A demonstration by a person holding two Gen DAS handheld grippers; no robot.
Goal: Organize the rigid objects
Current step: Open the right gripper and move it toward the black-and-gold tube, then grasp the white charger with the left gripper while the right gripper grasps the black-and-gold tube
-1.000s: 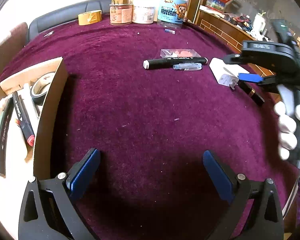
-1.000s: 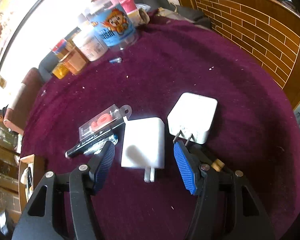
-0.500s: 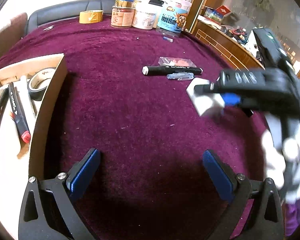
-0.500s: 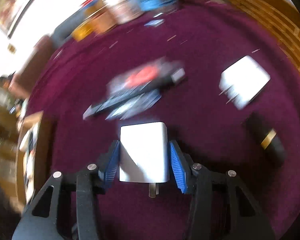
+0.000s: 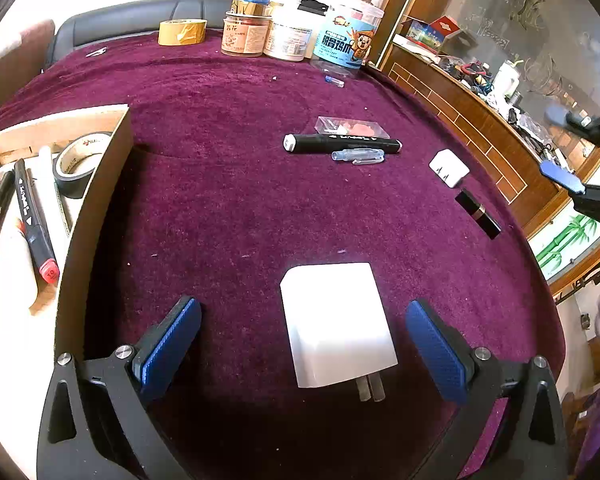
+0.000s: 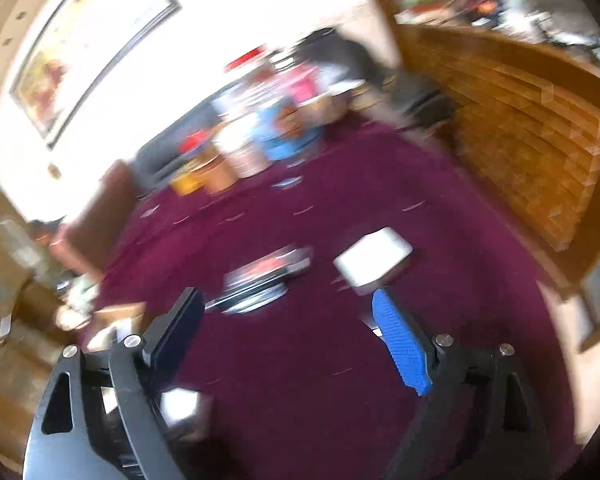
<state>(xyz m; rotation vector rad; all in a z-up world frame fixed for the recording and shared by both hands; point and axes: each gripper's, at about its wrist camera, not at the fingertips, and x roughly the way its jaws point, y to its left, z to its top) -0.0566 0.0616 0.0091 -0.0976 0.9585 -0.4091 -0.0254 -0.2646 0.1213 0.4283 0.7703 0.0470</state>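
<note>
This looks like a lived-in home, likely a sitting or dining room. A tabletop (image 5: pixel 228 208) under a plush purple cloth carries food jars (image 5: pixel 247 34) and a snack tub (image 5: pixel 346 42) along its far edge, beside a roll of tape (image 5: pixel 182 32). A dark leather sofa (image 5: pixel 140 16) stands behind it. A framed painting (image 6: pixel 88 40) hangs on the bright wall, and a wooden counter with brick-pattern panelling (image 5: pixel 472 128) holds household clutter beneath decorative etched glass (image 5: pixel 512 20).
</note>
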